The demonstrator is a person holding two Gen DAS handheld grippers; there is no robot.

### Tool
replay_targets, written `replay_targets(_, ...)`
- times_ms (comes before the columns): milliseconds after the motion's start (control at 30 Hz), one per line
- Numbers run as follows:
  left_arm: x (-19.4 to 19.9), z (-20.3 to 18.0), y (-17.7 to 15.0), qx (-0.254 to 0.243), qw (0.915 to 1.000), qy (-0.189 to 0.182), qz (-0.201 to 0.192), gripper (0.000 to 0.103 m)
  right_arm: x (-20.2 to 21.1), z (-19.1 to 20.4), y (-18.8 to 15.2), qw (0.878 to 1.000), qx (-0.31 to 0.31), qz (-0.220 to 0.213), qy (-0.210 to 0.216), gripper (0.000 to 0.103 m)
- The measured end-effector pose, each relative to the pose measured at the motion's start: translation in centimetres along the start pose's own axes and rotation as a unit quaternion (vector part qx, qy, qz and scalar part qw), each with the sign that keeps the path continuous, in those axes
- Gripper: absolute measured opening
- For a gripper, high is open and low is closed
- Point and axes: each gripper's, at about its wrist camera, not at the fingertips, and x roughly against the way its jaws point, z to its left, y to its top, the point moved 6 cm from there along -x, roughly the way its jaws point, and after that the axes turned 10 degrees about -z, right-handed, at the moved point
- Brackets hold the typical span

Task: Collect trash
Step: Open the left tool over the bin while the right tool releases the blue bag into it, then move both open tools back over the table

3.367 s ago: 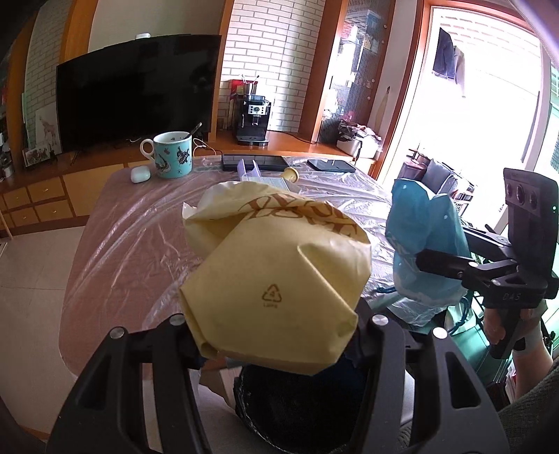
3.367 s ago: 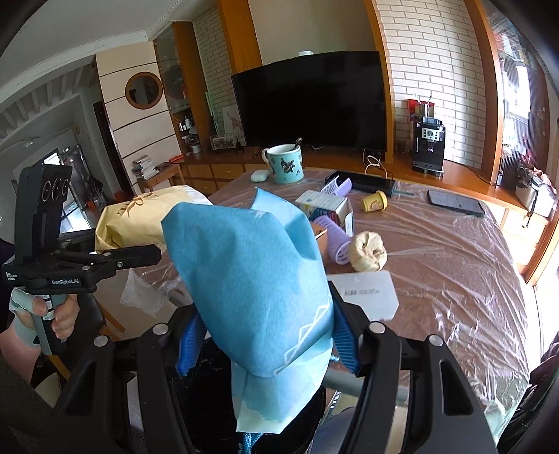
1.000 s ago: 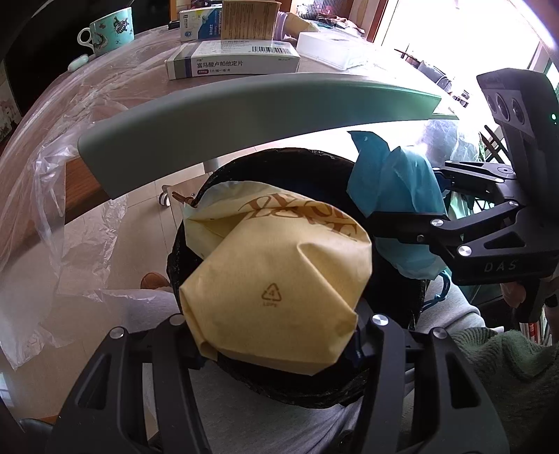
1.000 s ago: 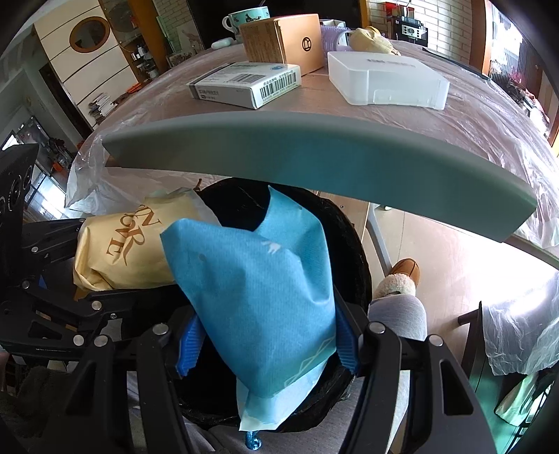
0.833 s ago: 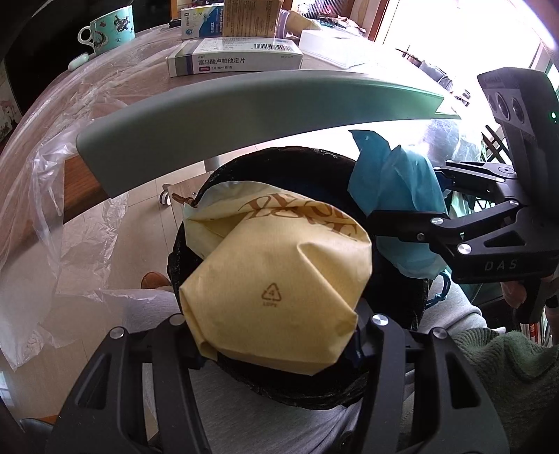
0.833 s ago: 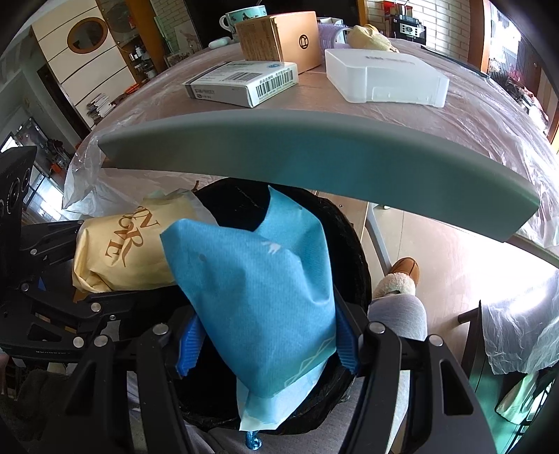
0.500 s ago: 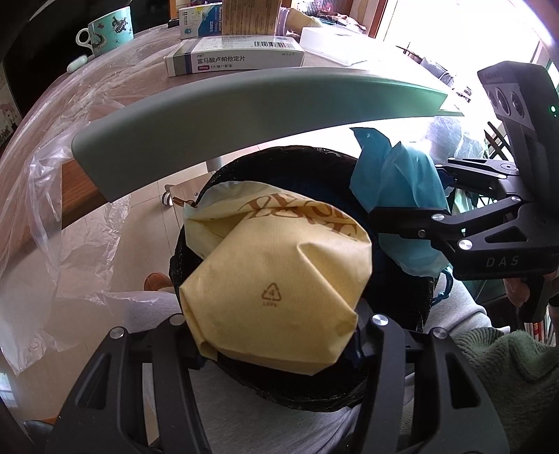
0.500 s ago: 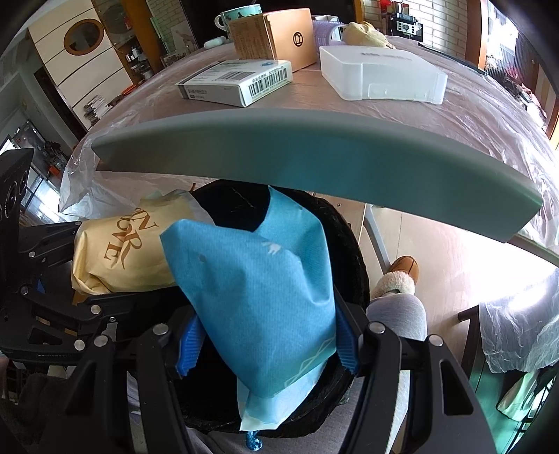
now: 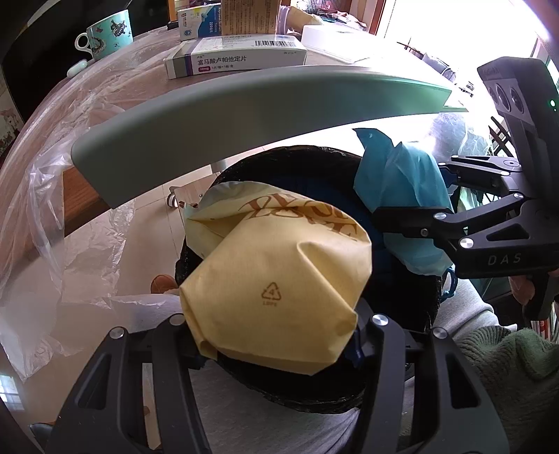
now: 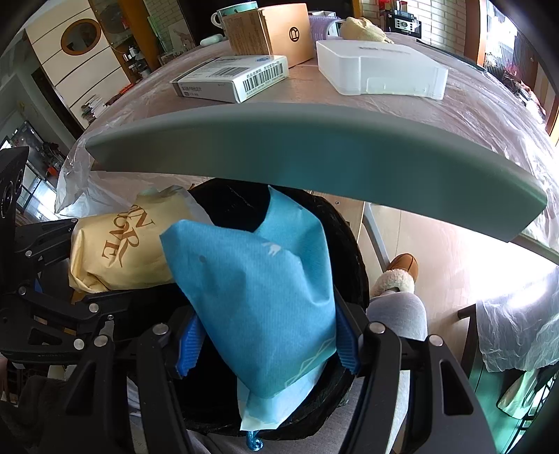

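Note:
My left gripper (image 9: 276, 335) is shut on a crumpled yellow paper bag (image 9: 276, 279) with brown lettering, held over the mouth of a black-lined trash bin (image 9: 314, 167). My right gripper (image 10: 265, 345) is shut on a crumpled blue paper bag (image 10: 258, 300), also over the bin (image 10: 346, 237). The blue bag (image 9: 398, 188) and right gripper (image 9: 412, 213) show at the right of the left wrist view. The yellow bag (image 10: 118, 244) and left gripper (image 10: 84, 300) show at the left of the right wrist view. The bin sits on my lap, below the table edge.
The grey table edge (image 9: 244, 104) arcs just above the bin. On the plastic-covered table lie a medicine box (image 9: 237, 57), a white plastic box (image 10: 380, 66), a cardboard box (image 10: 272, 31) and a teal mug (image 9: 108, 29). My slippered foot (image 10: 398, 276) is on the floor.
Over the last second both grippers barely move and keep their bags. Since 3.4 s ago both have dropped from above the table to below its edge, over the bin.

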Motion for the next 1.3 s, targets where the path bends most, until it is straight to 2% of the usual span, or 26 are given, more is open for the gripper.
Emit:
replay_targets(267, 0.0, 0.0, 0.1, -0.001, 1.0, 0.002, -0.002, 0.057, 0.0, -0.1, 0.1, 1.0, 0.0, -0.002, -0.003, 0.062)
replay_targets(300, 0.1, 0.0, 0.2, -0.002, 1.0, 0.003, -0.007, 0.059, 0.0, -0.1, 0.2, 1.0, 0.001, -0.006, -0.005, 0.065)
replay_targets(367, 0.3, 0.0, 0.3, -0.002, 0.9999, 0.01, -0.011, 0.066, 0.4, -0.2, 0.4, 1.0, 0.0, -0.018, -0.01, 0.079)
replay_targets(400, 0.5, 0.1, 0.5, -0.002, 0.9998, 0.014, -0.017, 0.072, 0.7, -0.2, 0.4, 1.0, 0.0, -0.025, -0.011, 0.085)
replay_targets(433, 0.6, 0.1, 0.5, -0.002, 0.9997, 0.013, -0.021, 0.078, 1.0, -0.1, 0.5, 0.999, 0.001, -0.031, -0.012, 0.087)
replay_targets(633, 2.7, -0.2, 1.2, -0.012, 0.9989, 0.008, -0.044, 0.078, 3.5, -0.3, 1.1, 0.997, 0.03, -0.057, -0.037, 0.088)
replay_targets(733, 4.9, -0.2, 2.2, -0.005, 0.9976, 0.001, -0.069, 0.078, 6.2, -0.4, 2.1, 0.994, 0.041, -0.09, -0.042, 0.088)
replay_targets(800, 7.1, -0.1, 3.5, 0.006, 0.9947, -0.011, -0.102, 0.078, 8.7, -0.7, 3.5, 0.989, 0.048, -0.131, -0.054, 0.092)
replay_targets(867, 9.4, 0.3, 5.1, 0.019, 0.9892, -0.014, -0.145, 0.092, 11.4, -1.0, 4.9, 0.979, 0.056, -0.183, -0.073, 0.098)
replay_targets(900, 11.1, 0.6, 6.2, 0.029, 0.9829, -0.008, -0.182, 0.102, 13.1, -1.1, 5.9, 0.97, 0.06, -0.22, -0.085, 0.099)
replay_targets(967, 14.0, 1.1, 8.1, 0.043, 0.9656, -0.006, -0.256, 0.102, 15.7, -1.1, 7.4, 0.953, 0.069, -0.278, -0.098, 0.099)
replay_targets(1033, 15.4, 1.2, 9.5, 0.051, 0.9537, 0.0, -0.296, 0.102, 17.8, -1.0, 8.8, 0.931, 0.075, -0.34, -0.11, 0.099)
replay_targets(1067, 15.6, 1.6, 10.0, 0.057, 0.9501, 0.006, -0.307, 0.102, 18.2, -1.4, 9.6, 0.923, 0.074, -0.359, -0.115, 0.099)
replay_targets(1100, 15.5, 1.8, 10.5, 0.064, 0.9492, 0.016, -0.308, 0.102, 18.5, -1.5, 10.2, 0.917, 0.071, -0.375, -0.118, 0.099)
replay_targets(1133, 15.1, 1.9, 11.0, 0.064, 0.9511, 0.017, -0.302, 0.102, 18.5, -1.8, 11.0, 0.916, 0.069, -0.378, -0.118, 0.099)
replay_targets(1200, 14.0, 2.0, 11.6, 0.066, 0.9567, 0.008, -0.283, 0.102, 17.6, -2.1, 12.0, 0.919, 0.072, -0.371, -0.115, 0.099)
replay_targets(1300, 12.2, 1.9, 11.7, 0.072, 0.9632, -0.004, -0.259, 0.102, 15.8, -2.9, 12.7, 0.932, 0.078, -0.335, -0.117, 0.099)
